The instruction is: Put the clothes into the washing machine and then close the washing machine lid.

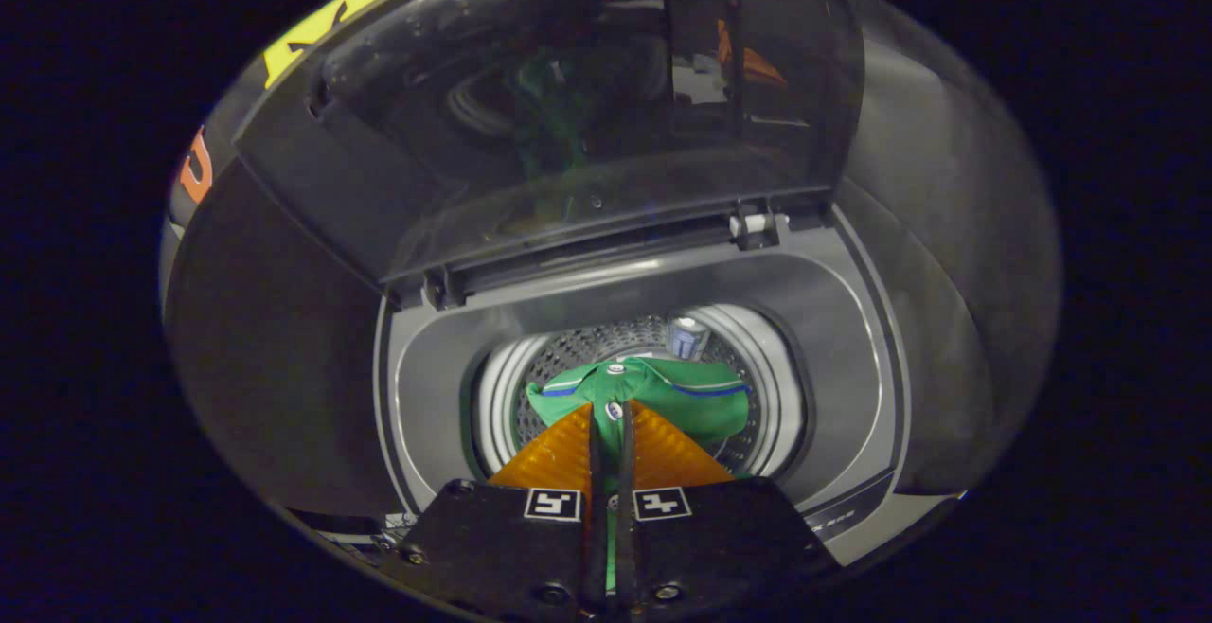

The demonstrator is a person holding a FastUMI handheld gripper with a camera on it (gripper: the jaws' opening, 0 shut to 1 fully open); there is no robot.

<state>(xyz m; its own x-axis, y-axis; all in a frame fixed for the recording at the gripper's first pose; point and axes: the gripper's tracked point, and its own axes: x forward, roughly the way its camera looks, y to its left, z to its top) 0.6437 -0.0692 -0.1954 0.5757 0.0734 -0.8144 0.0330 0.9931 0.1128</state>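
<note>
The gripper [609, 415] is pinched tight on the green collared polo shirt [663, 396], which hangs straight ahead over the perforated steel drum [606, 339] (lower centre); the tinted lid [568, 102] stands open above.

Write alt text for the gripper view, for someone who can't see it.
The gripper is shut on a green shirt, holding it over the open drum of a top-loading washing machine. The machine's lid stands raised behind the opening.
</note>
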